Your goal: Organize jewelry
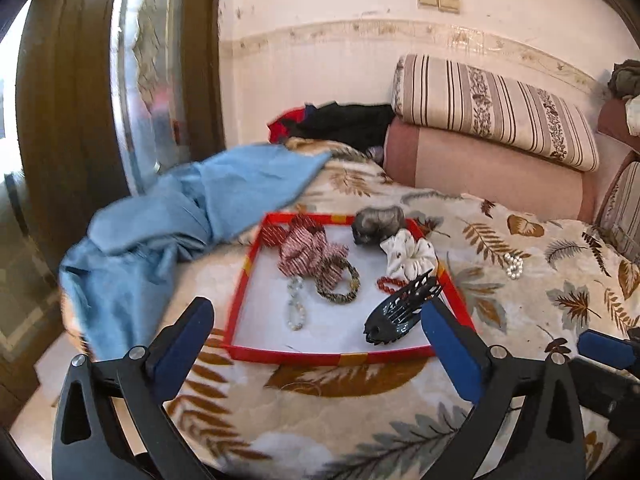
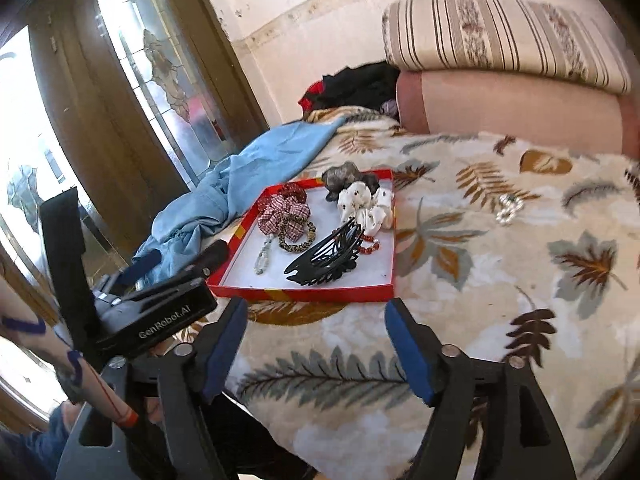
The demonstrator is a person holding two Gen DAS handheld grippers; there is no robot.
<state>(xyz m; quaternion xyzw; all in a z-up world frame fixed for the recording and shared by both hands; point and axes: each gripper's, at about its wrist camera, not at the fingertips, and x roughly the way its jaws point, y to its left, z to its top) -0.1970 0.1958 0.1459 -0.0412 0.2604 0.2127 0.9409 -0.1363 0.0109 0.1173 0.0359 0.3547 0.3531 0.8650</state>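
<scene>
Red tray [image 1: 240,298] sat on the bed's leaf-print blanket [image 1: 520,312], white inside, already loaded. Contents: black hair claw [image 1: 400,312] at the near right corner, teeth leaning against the right wall; red bead bracelet [image 1: 390,284] just behind it; white scrunchie [image 1: 410,256] and grey scrunchie [image 1: 378,224] at the far right corner, the grey one over the rim; red-and-white checked scrunchie [image 1: 308,252] toward the far left; brown patterned hair tie [image 1: 338,290] touching it; pale bead bracelet [image 1: 296,306] lying near the middle. Pearl bracelet [image 1: 514,266] was outside the tray, on the blanket well to its right; right wrist view showed it too [image 2: 508,208], blurred. Blue cloth [image 1: 180,216] was bunched at the tray's left, one fold overlapping the far left corner. Left gripper [image 1: 318,338] hovered over the tray's near edge, fingers [image 1: 182,348] spread wide, holding nothing. Right gripper [image 2: 316,344] hung over the blanket just short of the tray, fingers [image 2: 412,356] also spread, nothing between them. Striped cushion [image 1: 492,108] lay on a pink bolster [image 1: 496,172] against the wall behind.
</scene>
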